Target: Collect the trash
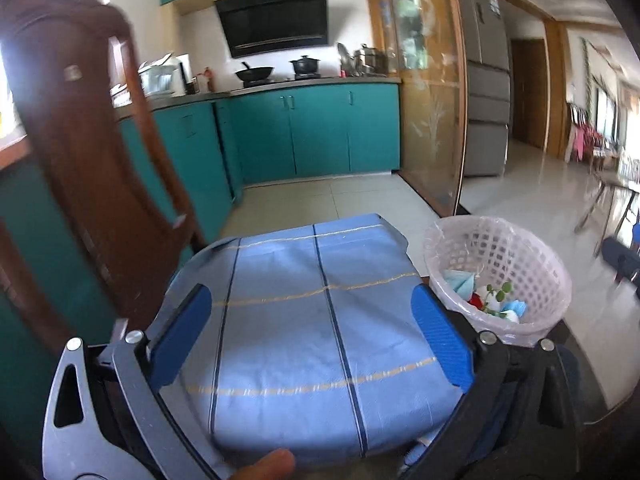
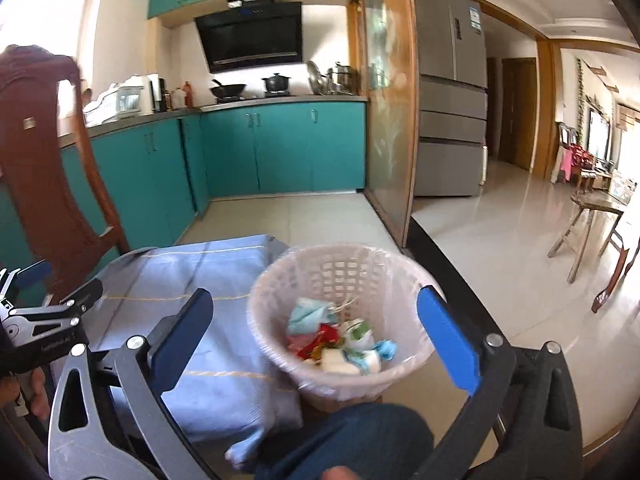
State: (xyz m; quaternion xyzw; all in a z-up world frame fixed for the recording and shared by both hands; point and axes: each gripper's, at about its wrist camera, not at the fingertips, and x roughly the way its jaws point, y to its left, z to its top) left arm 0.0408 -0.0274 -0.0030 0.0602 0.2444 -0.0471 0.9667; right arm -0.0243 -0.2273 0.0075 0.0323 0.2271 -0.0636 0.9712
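A pale pink lattice wastebasket (image 1: 516,256) with a clear liner stands to the right of a table covered by a blue striped cloth (image 1: 320,312). It holds mixed trash (image 1: 492,300): blue tissue, red and white scraps. My left gripper (image 1: 312,336) is open and empty above the cloth. My right gripper (image 2: 316,344) is open and empty, its fingers framing the wastebasket (image 2: 340,280) and the trash (image 2: 344,344) from above. The left gripper also shows at the left edge of the right wrist view (image 2: 40,312).
A brown wooden chair (image 1: 80,152) stands left of the table. Teal kitchen cabinets (image 1: 312,132) line the back. A glass partition (image 1: 432,100) and a fridge (image 1: 484,80) stand at right. A dark table edge (image 2: 460,276) runs by the basket.
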